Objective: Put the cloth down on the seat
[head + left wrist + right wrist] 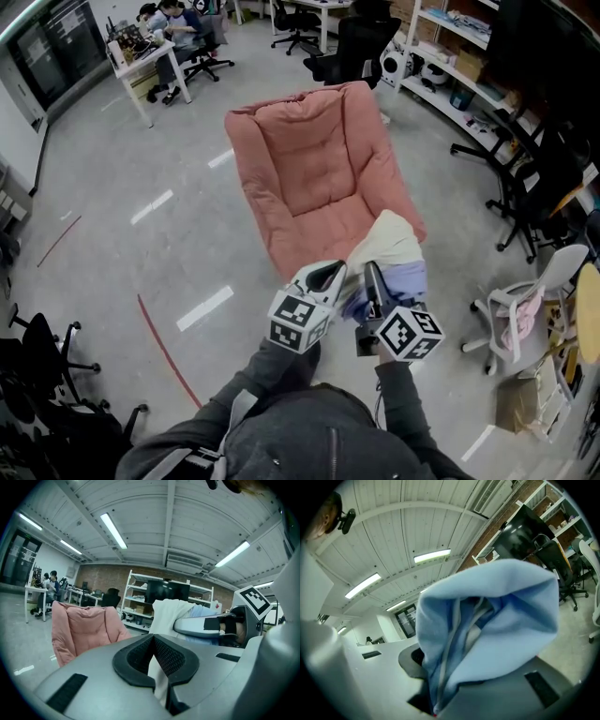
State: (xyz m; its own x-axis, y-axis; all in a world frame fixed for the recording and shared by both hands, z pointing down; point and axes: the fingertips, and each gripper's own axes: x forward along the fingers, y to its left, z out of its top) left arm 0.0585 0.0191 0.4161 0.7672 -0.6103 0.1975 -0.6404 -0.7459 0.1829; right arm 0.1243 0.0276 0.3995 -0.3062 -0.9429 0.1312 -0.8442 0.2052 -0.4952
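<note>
A pink padded floor chair (319, 178) stands on the grey floor, its seat facing me. Both grippers hover just above the seat's front edge. A cream and light-blue cloth (389, 248) hangs bunched between them over the seat's front right corner. My left gripper (323, 274) is shut on a cream fold of the cloth (159, 679), with the chair (84, 627) beyond it to the left. My right gripper (373, 281) is shut on the blue part of the cloth (497, 620), which bulges over its jaws and hides the pads.
A white office chair (514, 314) and black office chairs (525, 197) stand to the right. Shelving (450, 42) lines the back right. People sit at a desk (150, 52) at the back left. Another black chair (47, 366) is at the lower left, beside a red floor line (164, 347).
</note>
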